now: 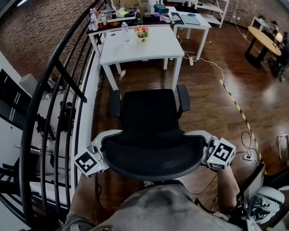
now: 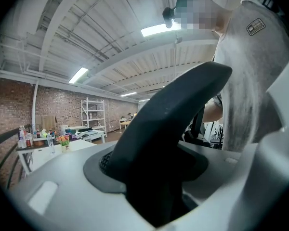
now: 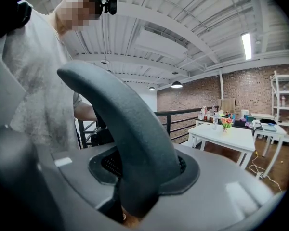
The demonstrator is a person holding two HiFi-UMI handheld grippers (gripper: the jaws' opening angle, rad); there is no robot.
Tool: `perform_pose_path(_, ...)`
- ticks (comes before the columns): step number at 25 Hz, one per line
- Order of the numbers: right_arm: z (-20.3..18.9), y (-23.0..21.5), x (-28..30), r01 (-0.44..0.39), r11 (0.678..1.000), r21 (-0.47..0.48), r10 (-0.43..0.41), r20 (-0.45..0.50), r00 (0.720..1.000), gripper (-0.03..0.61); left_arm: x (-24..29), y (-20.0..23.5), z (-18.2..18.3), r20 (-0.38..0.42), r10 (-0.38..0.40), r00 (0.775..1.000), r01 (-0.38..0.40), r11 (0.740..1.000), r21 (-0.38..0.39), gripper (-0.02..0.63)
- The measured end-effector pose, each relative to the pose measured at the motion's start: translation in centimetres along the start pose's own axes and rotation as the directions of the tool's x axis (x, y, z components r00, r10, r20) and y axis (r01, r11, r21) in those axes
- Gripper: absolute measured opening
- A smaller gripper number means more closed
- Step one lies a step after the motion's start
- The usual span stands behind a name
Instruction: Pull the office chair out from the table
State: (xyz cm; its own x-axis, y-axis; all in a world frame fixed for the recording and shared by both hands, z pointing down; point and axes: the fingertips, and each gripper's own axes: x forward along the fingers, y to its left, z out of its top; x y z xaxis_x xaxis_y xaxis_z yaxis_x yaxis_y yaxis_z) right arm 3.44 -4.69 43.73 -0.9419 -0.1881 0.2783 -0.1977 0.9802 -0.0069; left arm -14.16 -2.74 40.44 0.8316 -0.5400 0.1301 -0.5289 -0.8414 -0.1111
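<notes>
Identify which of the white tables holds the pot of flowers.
The large white table nearest the office chair: the pot of flowers stands on it beside a clear bottle. The other white tables lie farther back, without flowers.

White table (image 1: pixel 154 49) on a dark wooden floor (image 1: pixel 207 109)

The tabletop is mostly bare and carries 2 things near its far edge: a clear water bottle (image 1: pixel 125 32), upright, and a small pot of flowers (image 1: pixel 142 32) just beside it. On the floor, the office chair (image 1: pixel 151 114) stands apart from the table's near edge (its seat faces the table). A white cable (image 1: pixel 209 61) trails away from the right-hand table leg, and a yellow-and-black striped strip (image 1: pixel 237 107) runs along the boards to the chair's right. A small pale object (image 1: pixel 122 74), possibly a bottle, lies by the left-hand leg.
</notes>
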Motion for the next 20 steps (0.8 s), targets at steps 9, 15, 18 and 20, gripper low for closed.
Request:
perform_pose_path(9, -0.2, 2.4, -1.6, -0.018, 1.0, -0.02, 0.018, 0.003, 1.0, 0.173, -0.6, -2.7, 0.6, -0.014, 0.02, 1.0, -0.021, 1.0, -0.007, 0.255)
perform_pose_path(15, -0.4, 2.8, -1.9, -0.013, 0.999, -0.041, 0.014, 0.009, 1.0, 0.203, -0.5, -3.3, 0.6, -0.005, 0.055, 0.998, -0.055, 0.998, 0.001, 0.285)
perform_pose_path(18, -0.2, 2.7, -2.5, 0.022, 0.999, -0.037, -0.02, 0.035, 0.999, 0.239, -1.2, -3.0, 0.5, 0.009, 0.104, 0.995, -0.104, 0.994, 0.019, 0.312)
perform_pose_path(20, -0.3, 2.0, -3.8, 0.079, 0.997, -0.009, -0.079, 0.06, 0.995, 0.25, -2.5, -2.9, 0.3, 0.044, 0.146, 0.988, -0.146, 0.989, -0.005, 0.325)
